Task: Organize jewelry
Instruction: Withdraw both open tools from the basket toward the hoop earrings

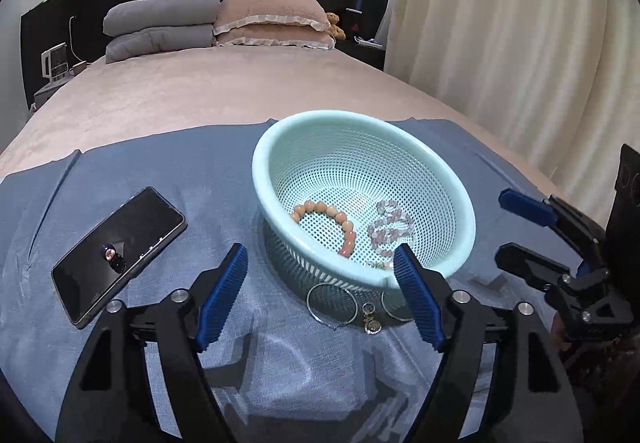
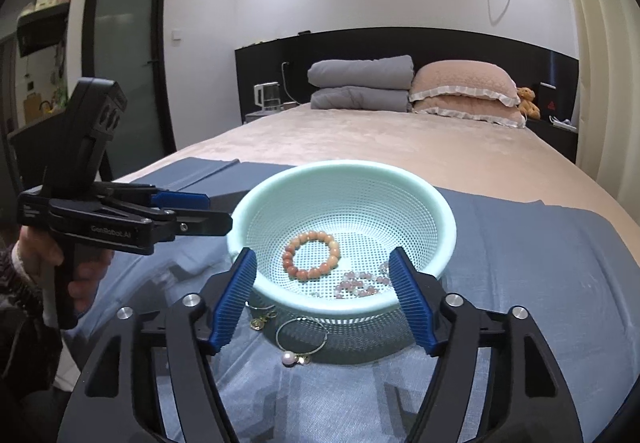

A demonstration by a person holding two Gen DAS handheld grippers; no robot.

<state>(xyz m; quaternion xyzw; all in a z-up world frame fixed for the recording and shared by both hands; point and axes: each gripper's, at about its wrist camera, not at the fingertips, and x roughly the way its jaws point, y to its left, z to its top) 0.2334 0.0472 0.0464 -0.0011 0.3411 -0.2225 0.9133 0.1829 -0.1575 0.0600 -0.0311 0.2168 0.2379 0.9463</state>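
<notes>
Your left gripper [image 1: 322, 297] gapes wide, empty | your right gripper [image 2: 322, 297] likewise spread, empty | basket [image 1: 280, 139] on blue cloth [image 1: 192, 163] holds orange bracelet [image 1: 324, 209] and pink bracelet [image 1: 384, 233] | hoop earrings [image 1: 332, 303] lie on cloth beside basket | phone [image 1: 120, 255] left.

The basket [image 1: 280, 147] is smooth pale-green perforated plastic. Inside it lie a matt peach bead bracelet [image 2: 311, 255] and a glossy pink one [image 2: 358, 285]. Just beside it, thin shiny metal hoops [image 2: 302, 337] rest on matt blue woven cloth [image 1: 168, 171].
</notes>
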